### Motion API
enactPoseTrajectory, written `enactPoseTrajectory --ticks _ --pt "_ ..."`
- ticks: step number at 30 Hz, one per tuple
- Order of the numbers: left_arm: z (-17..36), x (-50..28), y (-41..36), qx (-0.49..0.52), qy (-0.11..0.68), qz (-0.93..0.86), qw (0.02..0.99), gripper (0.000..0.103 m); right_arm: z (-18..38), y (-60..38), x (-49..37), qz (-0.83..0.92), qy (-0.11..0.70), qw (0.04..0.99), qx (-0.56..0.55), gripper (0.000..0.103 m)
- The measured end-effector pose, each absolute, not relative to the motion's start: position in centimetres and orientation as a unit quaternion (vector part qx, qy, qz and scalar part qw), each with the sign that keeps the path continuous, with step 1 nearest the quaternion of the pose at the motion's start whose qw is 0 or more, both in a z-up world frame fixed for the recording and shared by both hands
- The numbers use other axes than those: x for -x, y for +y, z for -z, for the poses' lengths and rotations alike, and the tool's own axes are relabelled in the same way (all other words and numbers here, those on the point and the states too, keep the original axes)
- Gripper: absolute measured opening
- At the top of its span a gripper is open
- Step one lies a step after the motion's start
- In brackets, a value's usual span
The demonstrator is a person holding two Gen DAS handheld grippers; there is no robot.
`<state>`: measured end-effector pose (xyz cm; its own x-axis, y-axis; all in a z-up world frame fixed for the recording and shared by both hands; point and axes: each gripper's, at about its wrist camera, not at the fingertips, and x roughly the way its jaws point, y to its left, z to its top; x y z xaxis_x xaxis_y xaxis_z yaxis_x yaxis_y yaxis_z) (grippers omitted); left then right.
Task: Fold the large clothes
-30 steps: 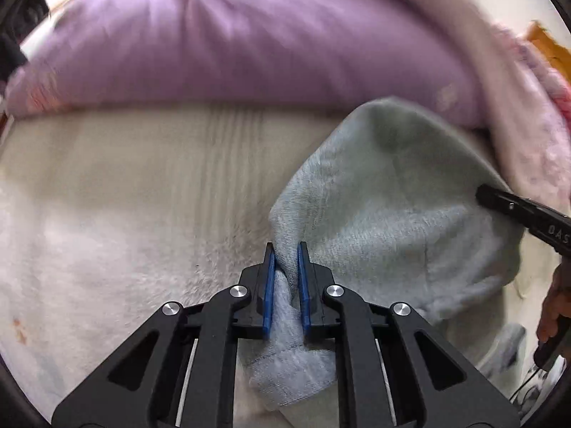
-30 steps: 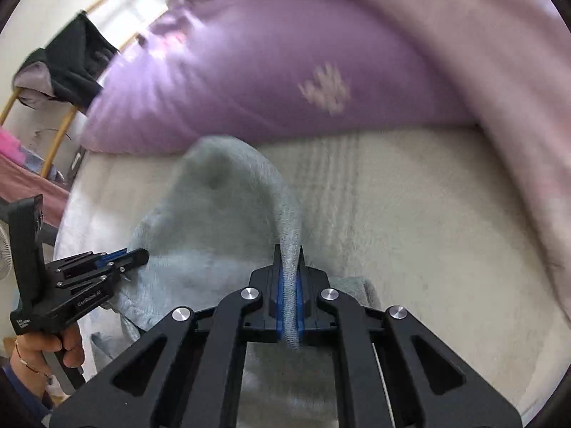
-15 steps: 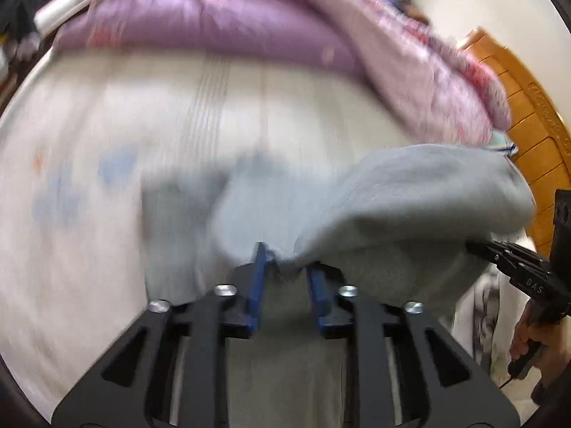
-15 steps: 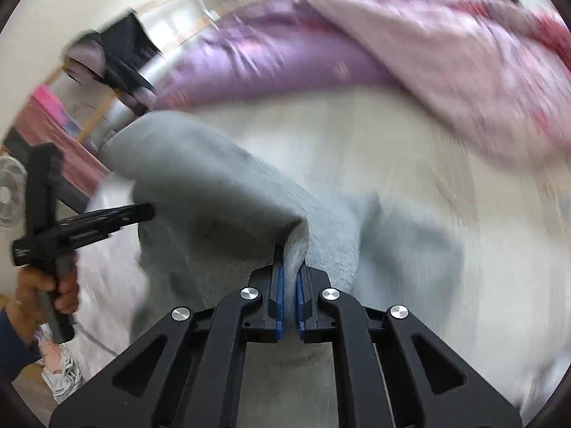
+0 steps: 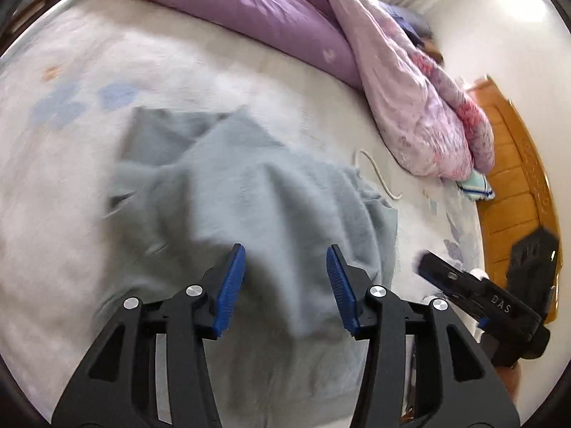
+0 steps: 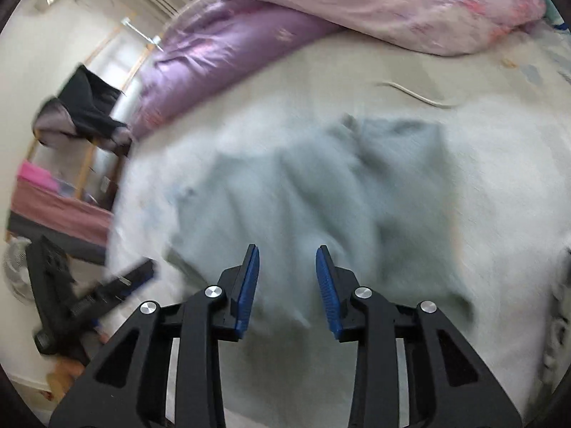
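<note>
A grey-blue fleece garment (image 5: 249,207) lies folded over itself on the white bed sheet (image 5: 71,164), blurred by motion. My left gripper (image 5: 285,278) hovers over its near edge, jaws opening, the blue pads clear of the cloth. The right gripper's body (image 5: 474,299) shows at the right in that view. In the right wrist view the same garment (image 6: 321,192) spreads below my right gripper (image 6: 287,281), whose jaws are also opening with nothing pinched between them. The left gripper's body (image 6: 89,296) appears at the lower left there.
A purple duvet (image 5: 249,10) and a pink floral quilt (image 5: 428,107) are heaped along the far side of the bed. A white cable (image 5: 378,174) lies on the sheet. A wooden headboard (image 5: 514,164) stands at right. Dark clothes hang on a rack (image 6: 82,107).
Both grippers were shut on the garment's edge and carried it back over itself. Now both have let go, their jaws stand apart, and the cloth has dropped onto the bed.
</note>
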<state>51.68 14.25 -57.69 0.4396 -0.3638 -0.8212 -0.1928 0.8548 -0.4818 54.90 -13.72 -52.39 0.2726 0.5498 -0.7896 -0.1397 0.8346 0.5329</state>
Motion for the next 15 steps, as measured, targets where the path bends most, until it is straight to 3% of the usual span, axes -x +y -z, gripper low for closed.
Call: enactPoseTrajectory --ticks 1,6,8,12,15 --pt "58.4 -52.4 13.6 0.259 0.537 0.052 0.801 0.060 53.8 -12.4 -55.8 -0.217 0.572 0.772 -0.172 0.026" --pt "67.7 -52.6 10.6 0.189 0.662 0.005 0.725 0.058 63.5 -11.0 -54.1 -0.169 0.690 0.680 -0.181 0.012" --pt "68.0 -51.8 10.1 0.161 0.660 0.012 0.734 0.058 65.3 -11.6 -52.7 -0.163 0.699 0.669 -0.194 0.012" --pt "65.8 -52.1 11.7 0.213 0.645 0.016 0.734 0.059 63.0 -11.7 -54.5 -0.177 0.696 0.667 -0.197 0.013" --pt "62.2 -53.9 14.1 0.255 0.593 0.004 0.764 0.075 58.6 -13.0 -57.4 -0.179 0.654 0.707 -0.202 0.018"
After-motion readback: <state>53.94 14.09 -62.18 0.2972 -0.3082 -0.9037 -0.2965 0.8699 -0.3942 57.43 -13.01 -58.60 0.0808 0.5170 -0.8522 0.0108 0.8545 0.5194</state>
